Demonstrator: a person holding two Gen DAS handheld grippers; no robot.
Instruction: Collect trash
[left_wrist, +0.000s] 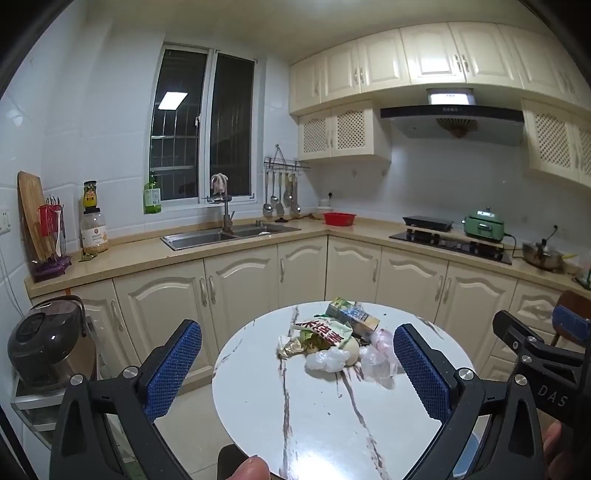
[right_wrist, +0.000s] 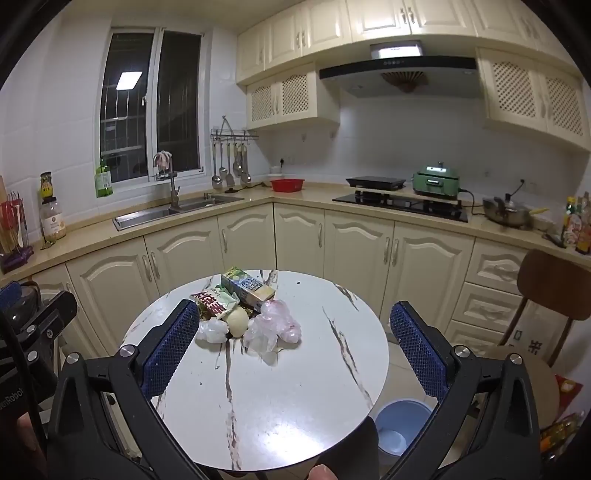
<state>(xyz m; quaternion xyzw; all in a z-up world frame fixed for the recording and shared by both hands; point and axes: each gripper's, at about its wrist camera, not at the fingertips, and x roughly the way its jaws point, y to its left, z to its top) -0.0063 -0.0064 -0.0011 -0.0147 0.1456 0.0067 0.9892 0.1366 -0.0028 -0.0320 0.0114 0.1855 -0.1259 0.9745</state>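
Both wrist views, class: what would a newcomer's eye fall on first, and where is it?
First, the round white marble-patterned table, with a heap of trash at its far side: a green drink carton, a printed snack wrapper and crumpled clear plastic bags. Next, the open left gripper and right gripper framing it, and the blue plastic bin on the floor, right.

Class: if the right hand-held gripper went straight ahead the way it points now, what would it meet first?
Probably the crumpled clear plastic bag at the near edge of the trash pile on the round white marble-patterned table; depth is uncertain.
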